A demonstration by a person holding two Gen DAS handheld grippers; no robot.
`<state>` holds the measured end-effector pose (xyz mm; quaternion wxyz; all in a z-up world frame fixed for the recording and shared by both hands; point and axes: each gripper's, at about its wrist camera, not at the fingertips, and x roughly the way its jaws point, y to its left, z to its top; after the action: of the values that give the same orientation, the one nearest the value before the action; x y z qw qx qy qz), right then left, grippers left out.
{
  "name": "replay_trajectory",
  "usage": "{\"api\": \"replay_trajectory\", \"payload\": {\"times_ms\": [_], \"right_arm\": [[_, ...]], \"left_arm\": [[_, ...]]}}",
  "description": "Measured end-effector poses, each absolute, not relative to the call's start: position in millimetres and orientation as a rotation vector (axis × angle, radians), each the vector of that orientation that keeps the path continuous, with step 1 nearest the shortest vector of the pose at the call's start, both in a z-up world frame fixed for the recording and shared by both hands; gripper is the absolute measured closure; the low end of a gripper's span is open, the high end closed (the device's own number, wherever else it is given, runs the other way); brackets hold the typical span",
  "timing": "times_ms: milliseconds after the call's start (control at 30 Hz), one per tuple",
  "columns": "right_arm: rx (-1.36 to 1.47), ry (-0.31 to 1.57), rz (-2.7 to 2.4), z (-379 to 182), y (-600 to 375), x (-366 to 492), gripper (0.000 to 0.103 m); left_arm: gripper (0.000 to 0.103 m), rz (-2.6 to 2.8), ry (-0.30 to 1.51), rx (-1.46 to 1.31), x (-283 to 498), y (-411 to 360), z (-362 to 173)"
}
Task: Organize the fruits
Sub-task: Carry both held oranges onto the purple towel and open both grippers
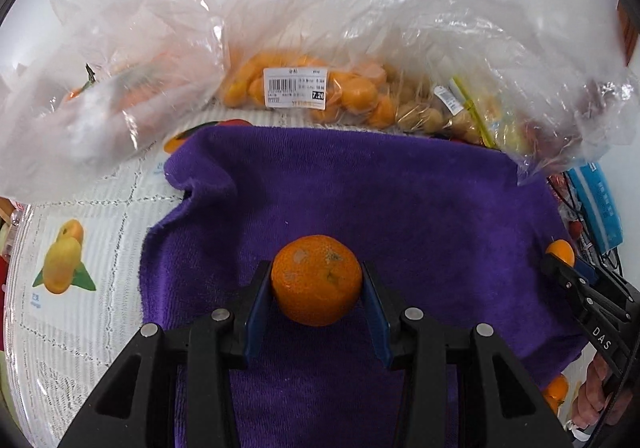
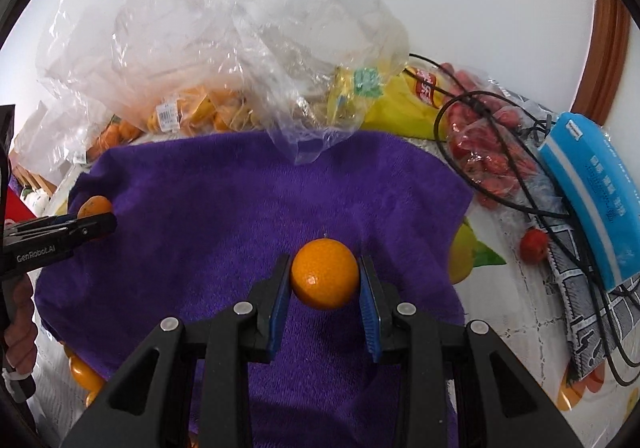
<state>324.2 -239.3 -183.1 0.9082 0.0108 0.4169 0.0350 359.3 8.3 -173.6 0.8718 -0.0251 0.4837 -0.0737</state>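
My left gripper (image 1: 317,282) is shut on a blemished orange (image 1: 316,280) just above the purple towel (image 1: 360,187). My right gripper (image 2: 325,276) is shut on a smooth orange (image 2: 325,274) over the same towel (image 2: 240,199). Each gripper shows in the other view with its orange: the right one at the right edge (image 1: 560,254), the left one at the left edge (image 2: 96,213). Behind the towel, clear plastic bags hold small orange fruits under a price label (image 1: 294,87) and brown round fruits (image 1: 424,113).
A second bag with oranges (image 1: 100,87) lies at the back left. A yellow snack bag (image 2: 400,103), a bag of red fruits (image 2: 480,143), black cables (image 2: 520,183), a blue packet (image 2: 592,183) and a loose red fruit (image 2: 534,246) lie right of the towel. The tablecloth (image 1: 80,207) has fruit prints.
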Motion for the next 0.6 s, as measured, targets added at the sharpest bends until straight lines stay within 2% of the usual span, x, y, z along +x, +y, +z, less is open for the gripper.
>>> {"api": "replay_trajectory", "payload": {"times_ms": [367,433,500,600], "right_arm": [[0.017,0.874,0.077,-190.0,-239.5,327.9,0.070],[0.015,0.875,0.082,-188.1,-238.5,326.6,0.062],[0.012,0.870,0.081,-184.7,-237.3,323.5,0.052],[0.007,0.848,0.074,-174.0,-236.0,316.1,0.040]], "left_arm": [[0.061,-0.161,1.021,-0.037,365.4,1.8,-180.9],[0.057,-0.172,1.019,-0.035,364.4,-0.4,-178.7],[0.045,-0.178,1.015,-0.034,361.6,-1.7,-174.2],[0.038,-0.186,0.993,-0.024,352.0,-4.1,-161.6]]}}
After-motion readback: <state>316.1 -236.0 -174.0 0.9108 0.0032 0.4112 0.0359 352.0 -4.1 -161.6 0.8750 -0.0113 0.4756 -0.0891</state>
